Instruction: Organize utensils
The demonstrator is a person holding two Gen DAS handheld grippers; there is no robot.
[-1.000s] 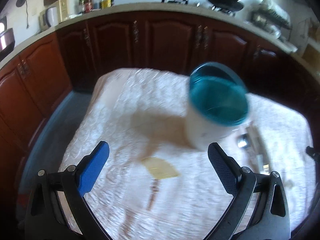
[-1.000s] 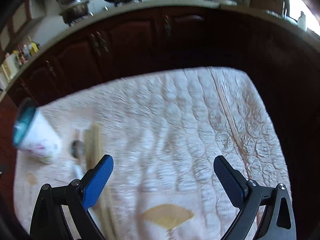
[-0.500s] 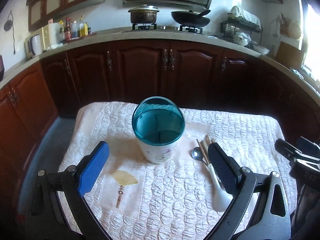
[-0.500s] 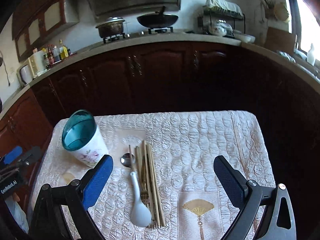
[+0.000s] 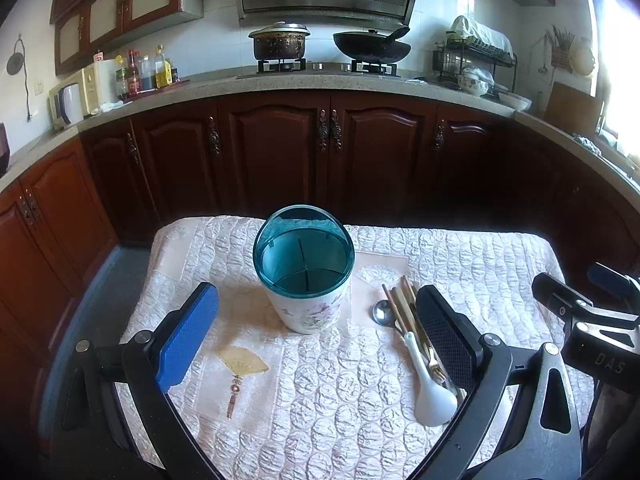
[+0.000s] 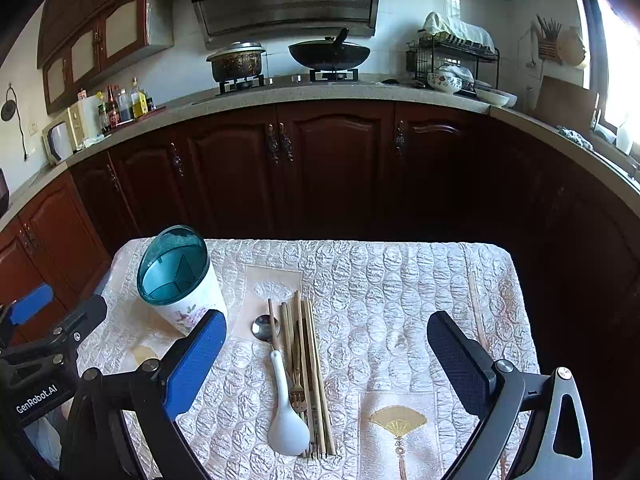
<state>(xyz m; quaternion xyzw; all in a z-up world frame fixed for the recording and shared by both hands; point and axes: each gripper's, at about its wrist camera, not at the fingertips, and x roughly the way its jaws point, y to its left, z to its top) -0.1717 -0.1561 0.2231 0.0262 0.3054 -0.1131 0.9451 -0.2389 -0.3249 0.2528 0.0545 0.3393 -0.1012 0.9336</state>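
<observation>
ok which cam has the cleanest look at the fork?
Right wrist: the fork lies unobstructed among the chopsticks, tines visible. In the left wrist view, the left tongs' right finger covers most of it.

holder (image 6: 188, 292): I count one, with a teal rim
white spoon (image 6: 286, 420): one
metal spoon (image 6: 262, 328): one
fork (image 6: 298, 398): one I can make out
chopsticks (image 6: 316, 360): a bundle, too tightly packed for me to count
grippers: two, left (image 5: 316, 340) and right (image 6: 326, 364)
</observation>
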